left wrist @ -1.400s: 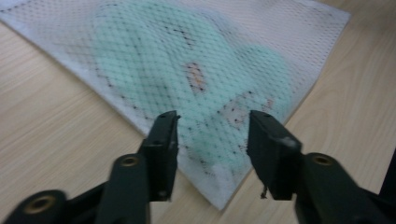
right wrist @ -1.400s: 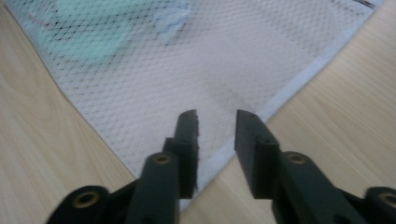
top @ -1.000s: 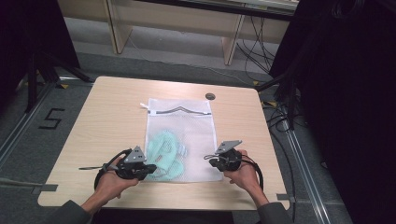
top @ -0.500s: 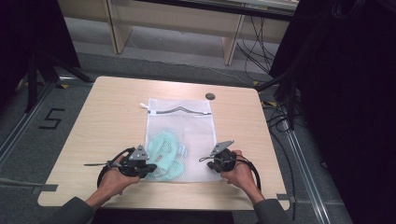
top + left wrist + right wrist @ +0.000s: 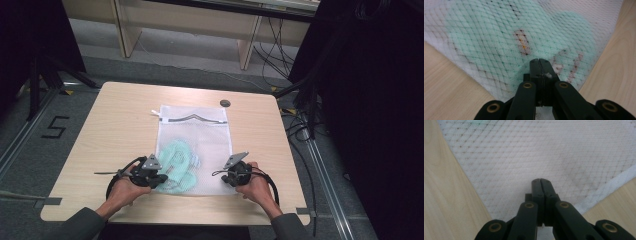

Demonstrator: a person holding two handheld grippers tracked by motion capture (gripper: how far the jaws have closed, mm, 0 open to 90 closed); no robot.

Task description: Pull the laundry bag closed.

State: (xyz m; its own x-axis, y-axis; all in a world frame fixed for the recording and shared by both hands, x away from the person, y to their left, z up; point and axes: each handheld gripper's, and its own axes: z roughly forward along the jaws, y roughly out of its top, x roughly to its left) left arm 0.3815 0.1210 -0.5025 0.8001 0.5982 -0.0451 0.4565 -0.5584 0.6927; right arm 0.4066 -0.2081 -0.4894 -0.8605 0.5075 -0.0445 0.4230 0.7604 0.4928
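High view: a white mesh laundry bag [image 5: 194, 147] lies flat at the middle of the wooden table [image 5: 120, 120], its zipper end far from the person and its closed end near. A mint-green garment [image 5: 176, 162] sits inside the near left part of the bag.

At the left, the left gripper [image 5: 159, 179] rests at the bag's near left corner. In the left gripper view its jaws are pressed together, and the mesh with the green cloth under it lies right at their tips [image 5: 540, 62]; whether a fold of mesh is caught between them I cannot tell. At the right, the right gripper [image 5: 229, 178] sits at the near right corner, where the bag is empty. In the right gripper view its jaws are also pressed together on or just over plain white mesh [image 5: 541, 182], and again a pinch cannot be confirmed.

Judging from this, the step in hand is taking hold of the bag's two near corners. The next move would call for lifting both corners evenly, so the garment slides toward the zipper rather than bunching up.

Writing: a "5" [image 5: 55, 127] is marked on the floor left of the table. No brand or label can be read on the bag.
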